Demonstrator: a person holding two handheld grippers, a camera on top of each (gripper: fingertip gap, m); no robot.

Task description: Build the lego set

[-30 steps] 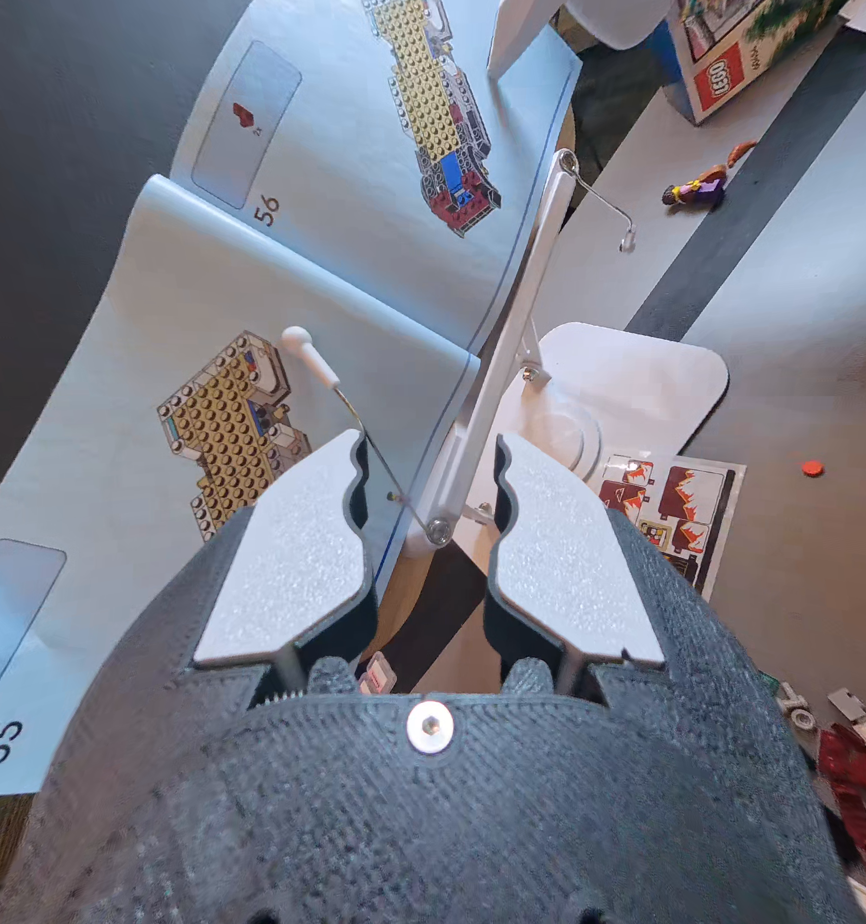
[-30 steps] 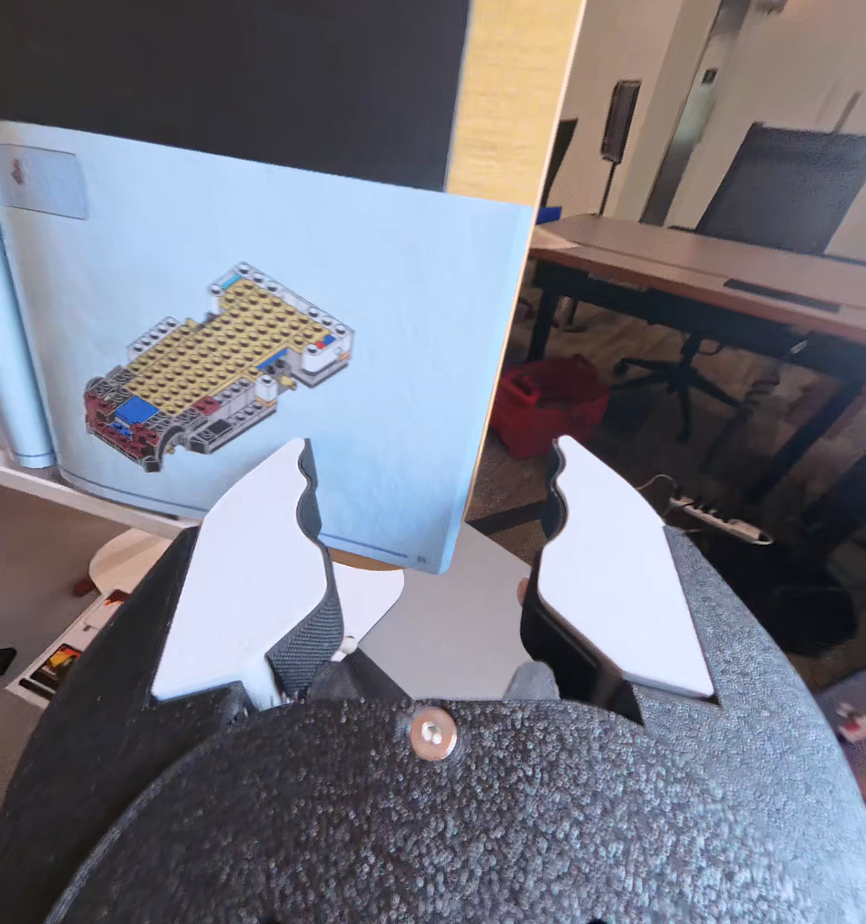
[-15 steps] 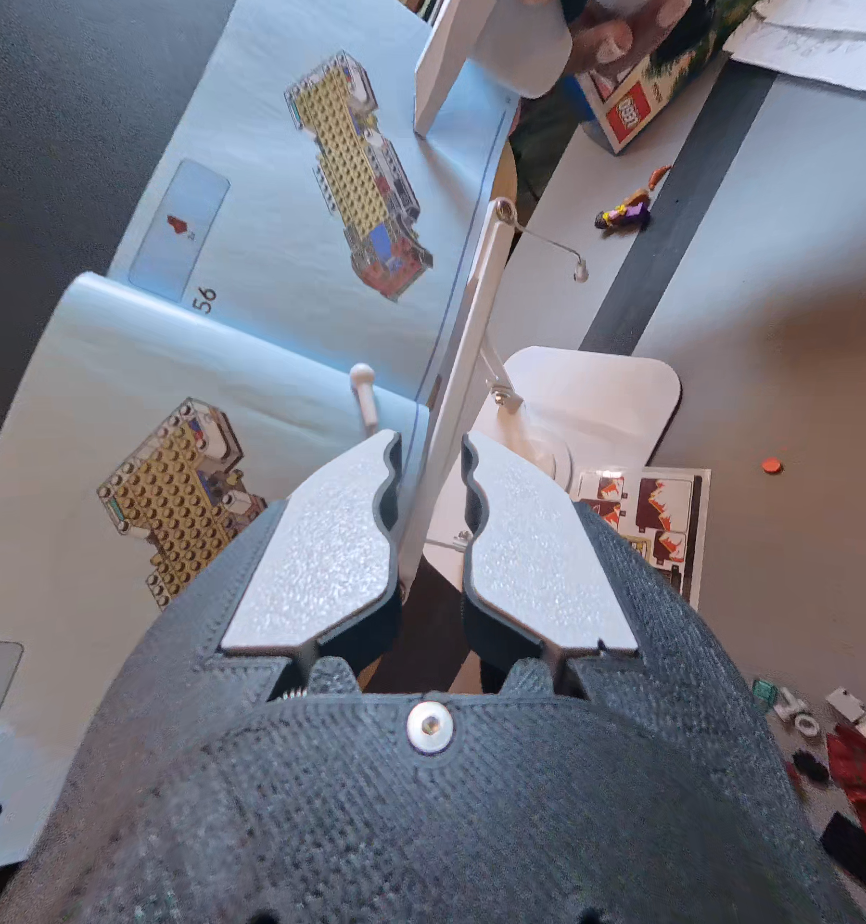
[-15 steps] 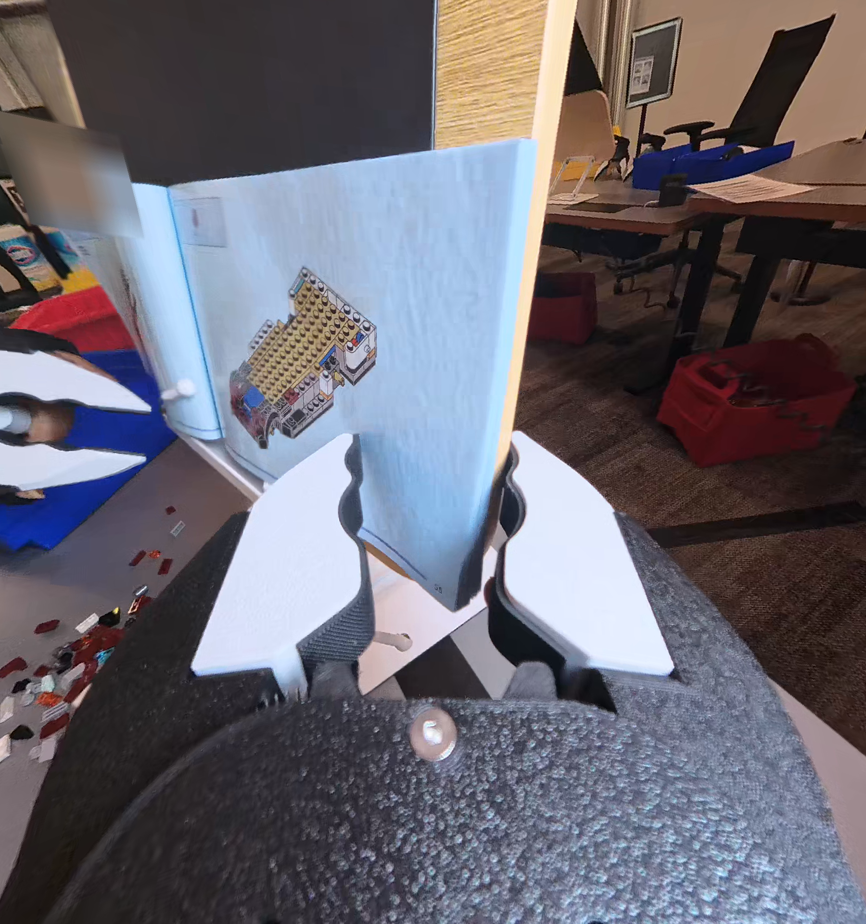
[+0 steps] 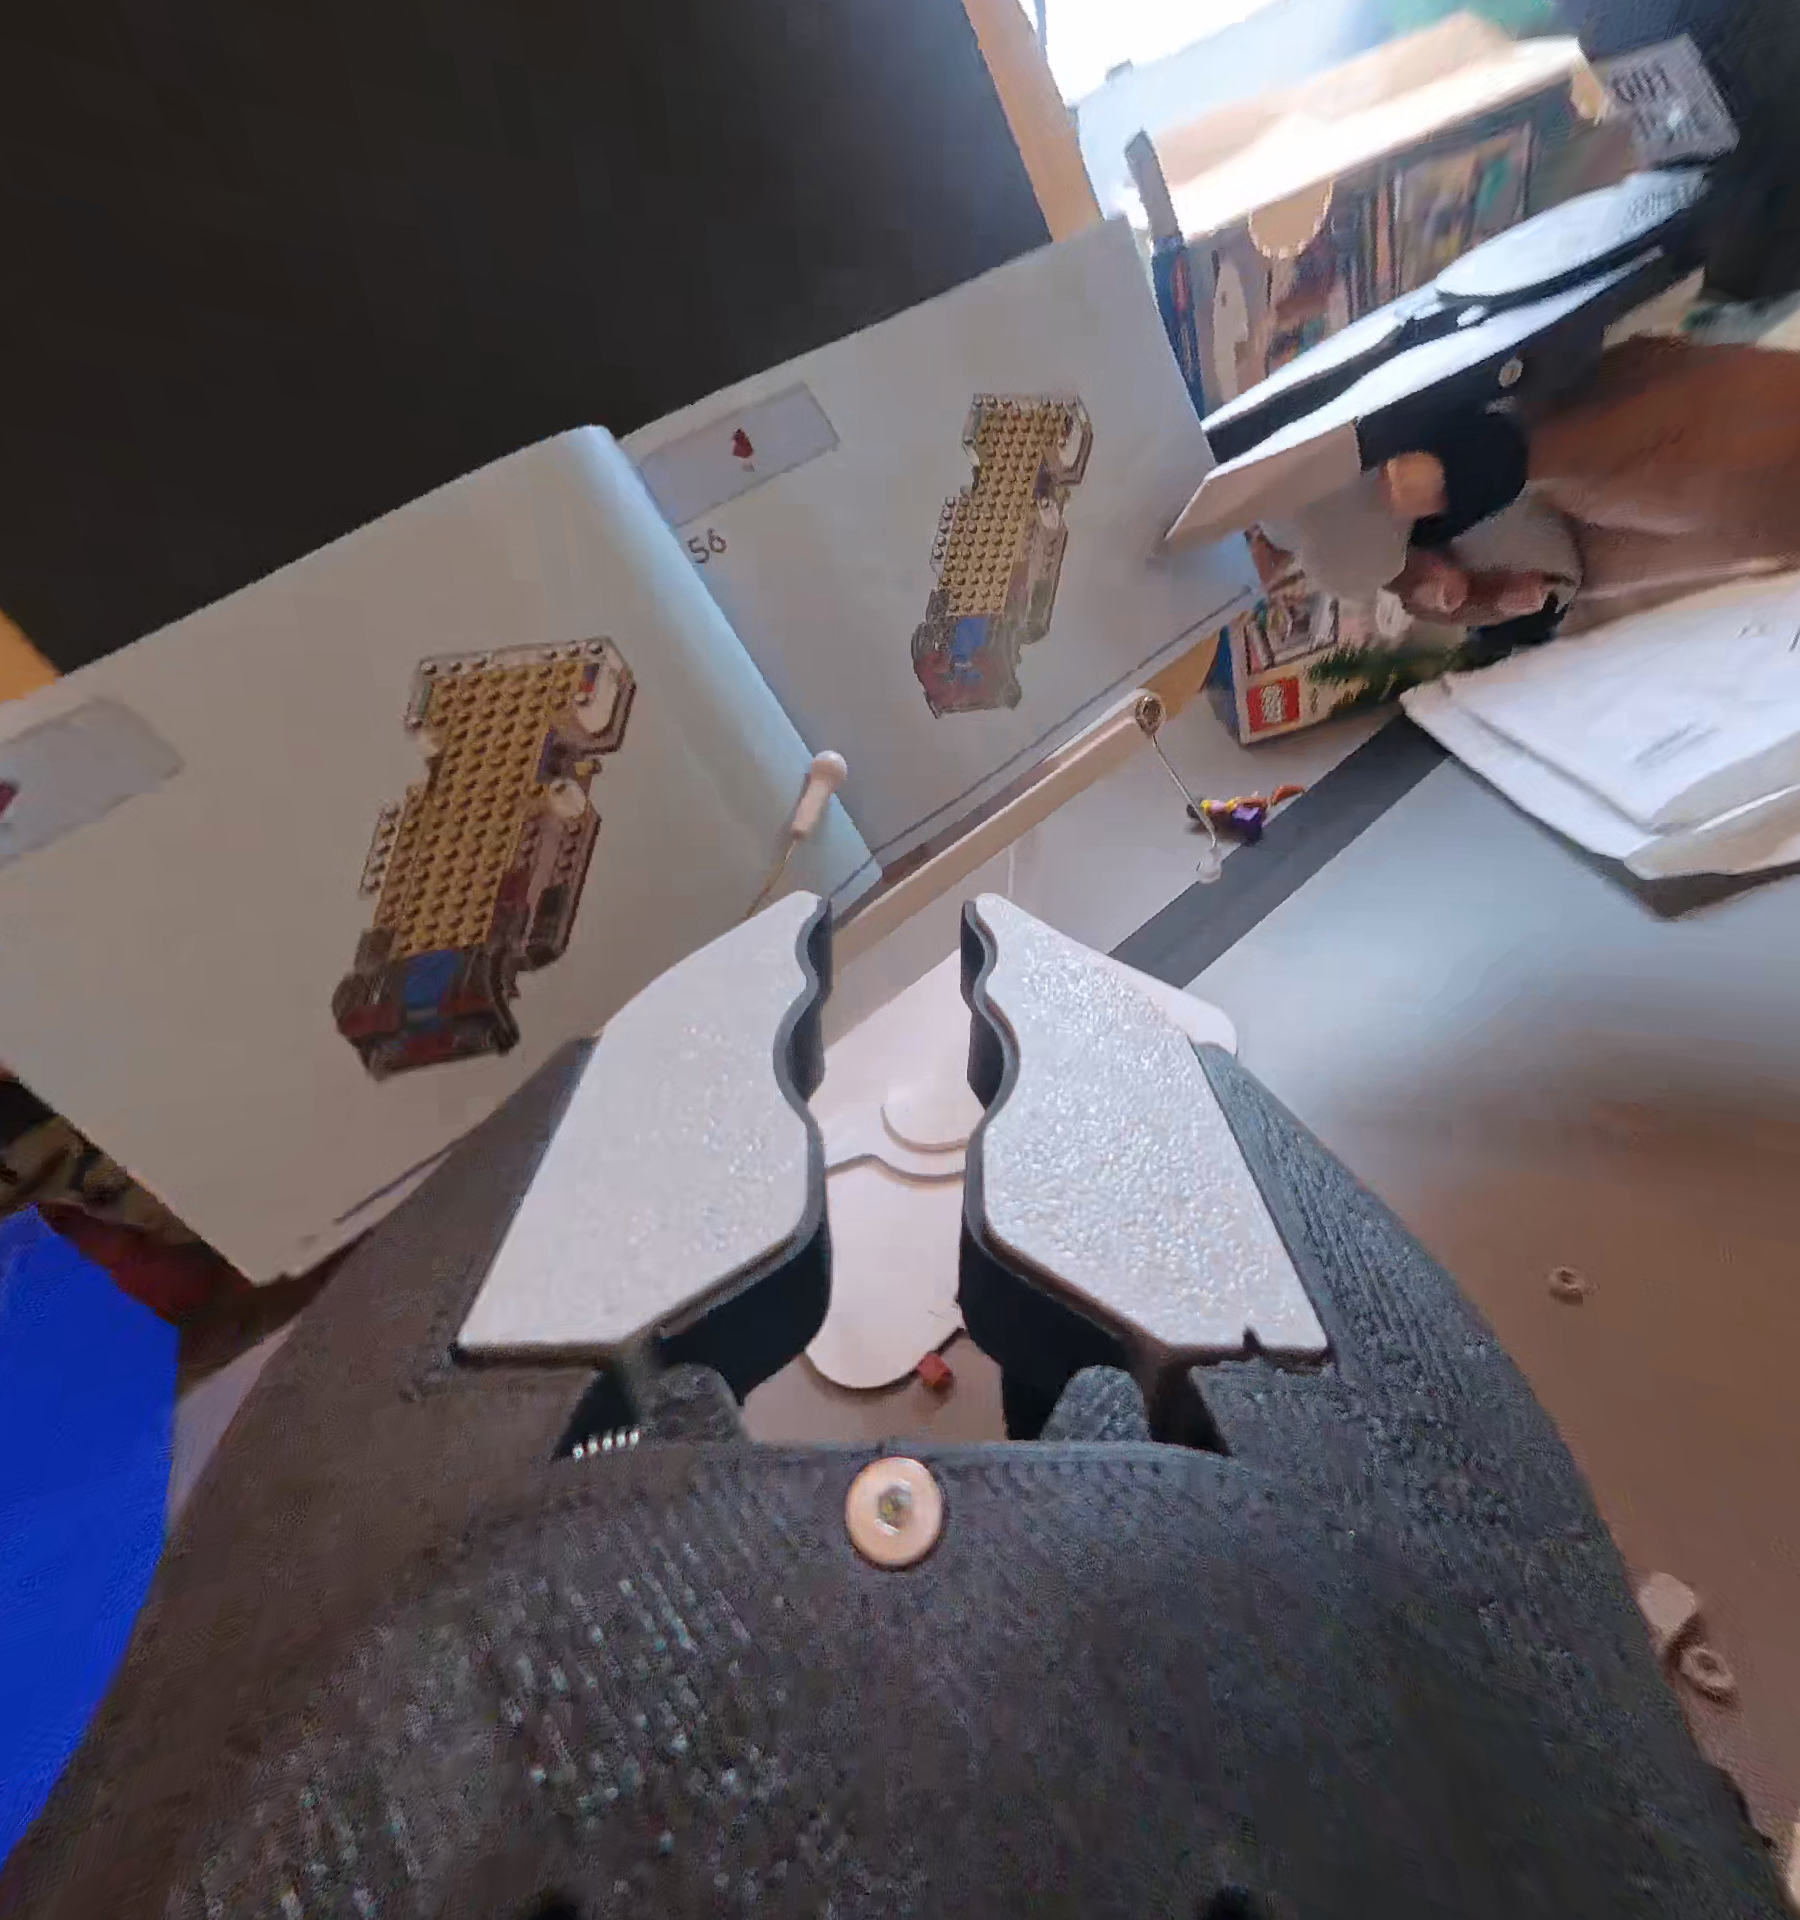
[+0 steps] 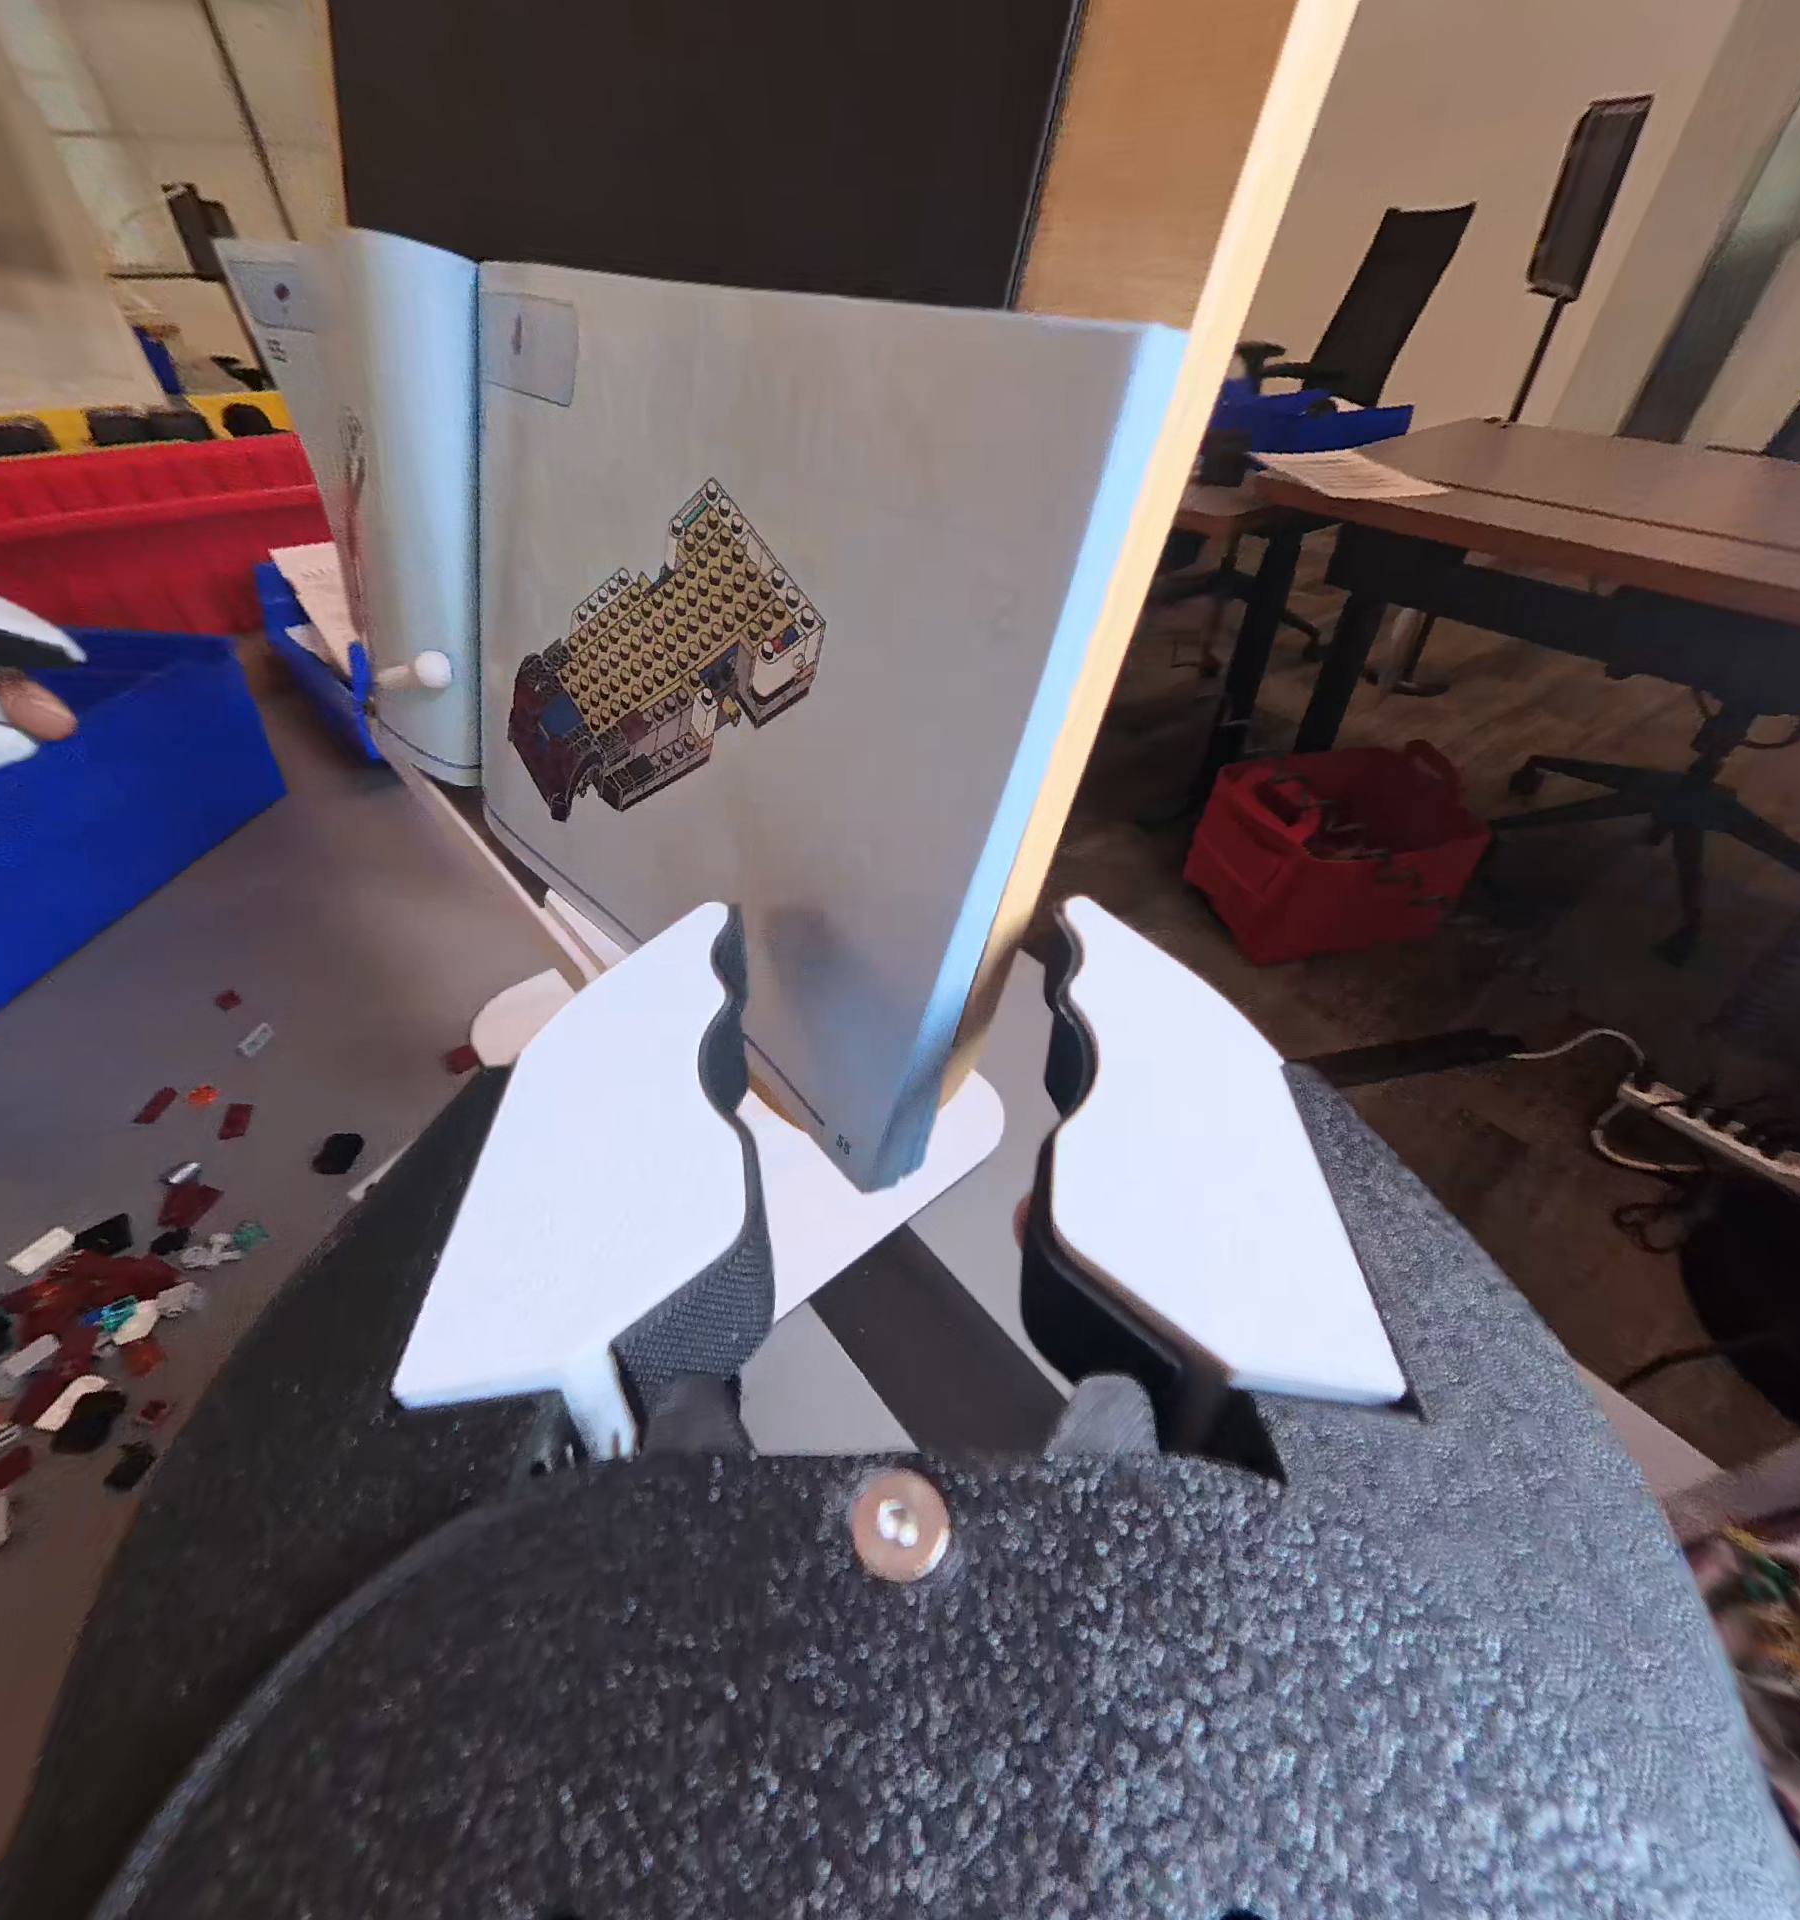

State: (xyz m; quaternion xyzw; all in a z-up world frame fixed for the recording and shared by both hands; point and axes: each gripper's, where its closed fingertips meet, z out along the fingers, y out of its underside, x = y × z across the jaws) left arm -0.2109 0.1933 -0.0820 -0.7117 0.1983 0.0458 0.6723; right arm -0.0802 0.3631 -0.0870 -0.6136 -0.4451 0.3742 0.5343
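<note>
Fingers of the left gripper (image 5: 896, 914), textured white plates with wavy black pads, stood a narrow gap apart with nothing between them. A second earlier they had been wider and had straddled the white stand's ledge (image 5: 1000, 821); now that ledge lay just beyond the tips, and the smooth stand base (image 5: 906, 1195) showed through the gap.

The right gripper (image 6: 896, 914) had also narrowed. The lower corner of the instruction booklet (image 6: 823, 468) now sat between its fingers. The left pad was at the page face and the right pad clear of the page edges, so the jaws were open and not clamping.

The booklet stood open on the stand, its pale blue glossy pages printed with tan studded brick models and small page numbers. A thin wire arm with a white rounded tip (image 5: 823, 774) rested against the left page. Small loose bricks (image 6: 65, 1320) littered the grey table (image 5: 1498, 1091), and a blue plastic bin (image 6: 96, 790) stood behind them. Farther back lay a purple minifigure (image 5: 1234, 816) and a cardboard box (image 5: 1343, 260) with a red logo.
</note>
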